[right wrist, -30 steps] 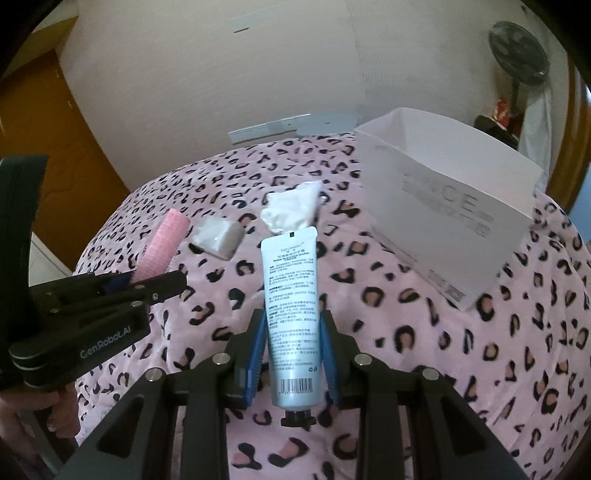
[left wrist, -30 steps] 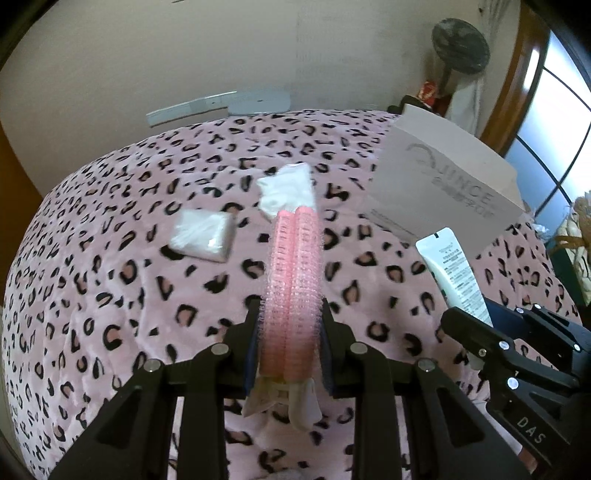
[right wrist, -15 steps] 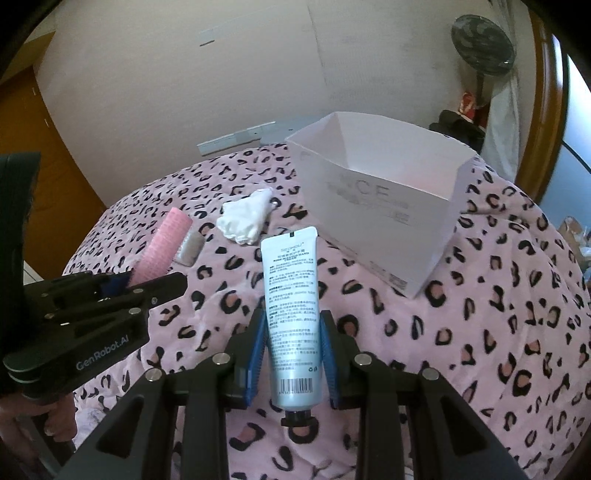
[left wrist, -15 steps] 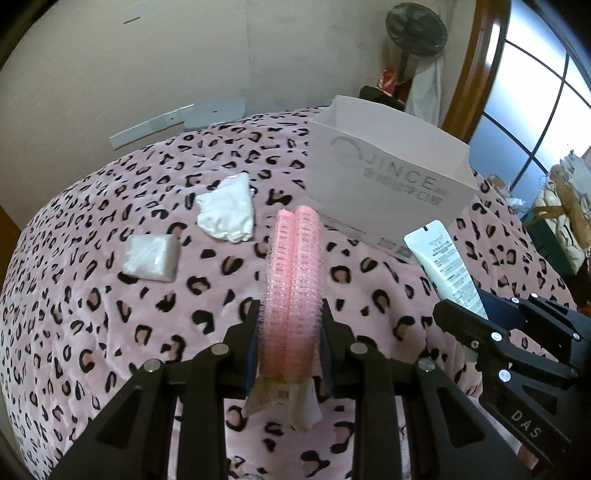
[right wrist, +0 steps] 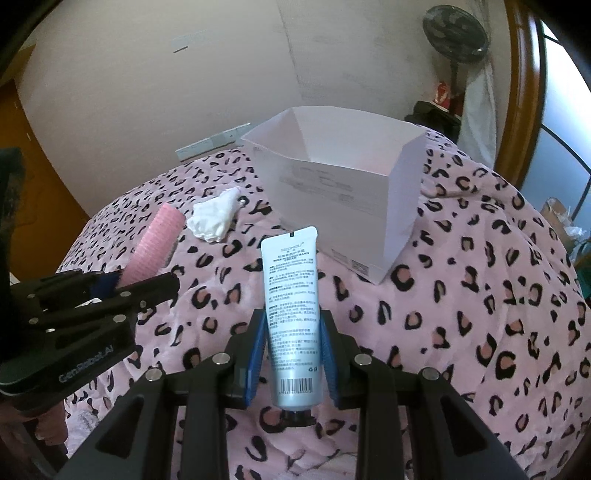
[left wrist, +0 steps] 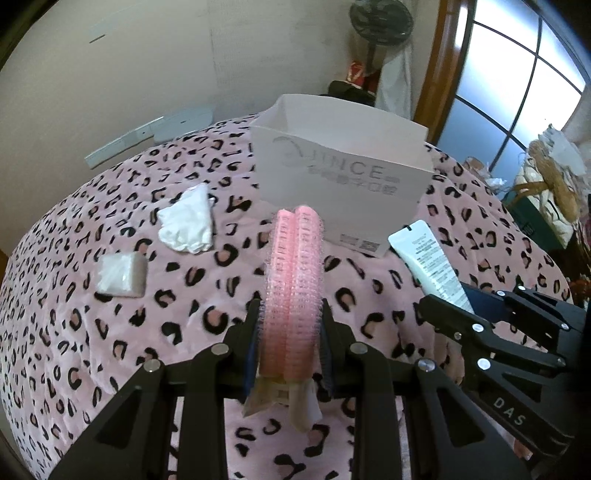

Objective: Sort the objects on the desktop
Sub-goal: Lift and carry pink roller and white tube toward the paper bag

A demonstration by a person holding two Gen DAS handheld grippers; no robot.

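A home bedroom: leopard-print pink blanket (left wrist: pixel 92 332), standing fan (right wrist: pixel 456 35), arched window (left wrist: pixel 517 85).

Pink leopard-print blanket (left wrist: pixel 110 332) bearing white box (left wrist: pixel 343 184) (open-topped), crumpled white cloth (left wrist: pixel 188 225), wrapped packet (left wrist: pixel 120 275).

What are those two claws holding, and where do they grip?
Left gripper clamps pink hair rollers near their lower end; right gripper clamps a hand cream tube by its cap half.

On the blanket (left wrist: pixel 110 332) ahead of me the open box (left wrist: pixel 343 177) stands farthest back. Left of it lies the crumpled cloth (left wrist: pixel 188 221), and nearer me, further left, the wrapped packet (left wrist: pixel 122 275). The two lie apart, neither touching the box.
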